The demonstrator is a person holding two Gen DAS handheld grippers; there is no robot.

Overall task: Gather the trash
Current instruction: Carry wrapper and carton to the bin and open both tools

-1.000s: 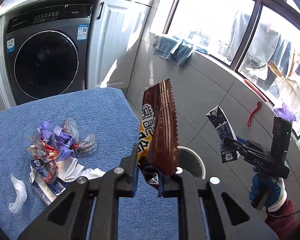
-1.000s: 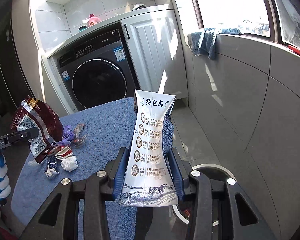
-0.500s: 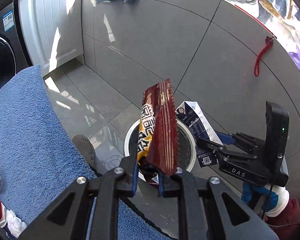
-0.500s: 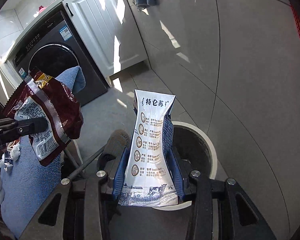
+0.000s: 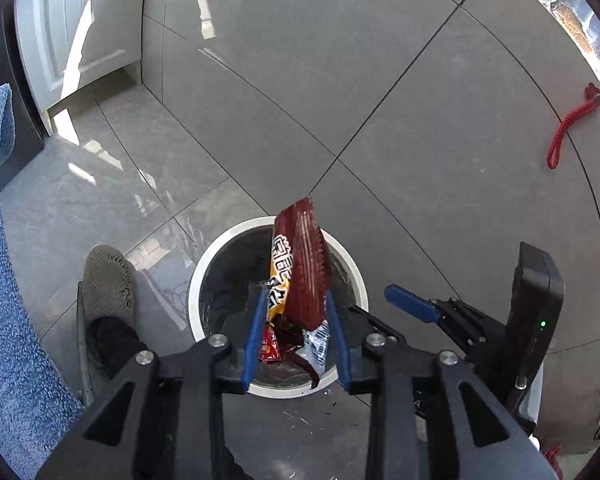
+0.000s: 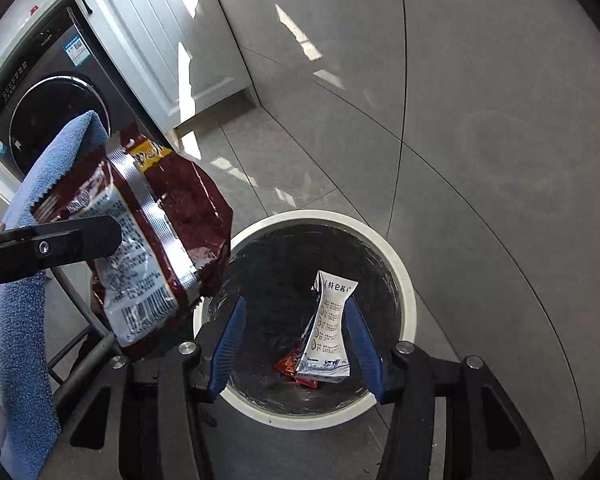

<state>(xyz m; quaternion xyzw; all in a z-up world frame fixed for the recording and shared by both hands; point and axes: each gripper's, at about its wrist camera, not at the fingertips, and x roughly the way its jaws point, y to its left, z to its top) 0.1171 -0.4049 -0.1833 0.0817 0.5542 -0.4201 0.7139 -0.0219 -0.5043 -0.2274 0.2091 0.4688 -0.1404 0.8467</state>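
A white-rimmed round trash bin stands on the grey floor below both grippers. My left gripper is open over the bin; the dark red snack bag sits loose between its spread blue pads, tipping down. In the right wrist view the same bag hangs beside the left gripper's finger at the bin's left rim. My right gripper is open; the white milk carton lies inside the bin on a red wrapper. The right gripper also shows in the left wrist view.
A blue towel-covered table is at the left. A grey slipper lies beside the bin. A washing machine and white cabinet stand behind. A red cord hangs on the tiled wall.
Both grippers moved over the bin and opened. The milk carton dropped from the right gripper into the bin. The snack bag has come loose in the left gripper.
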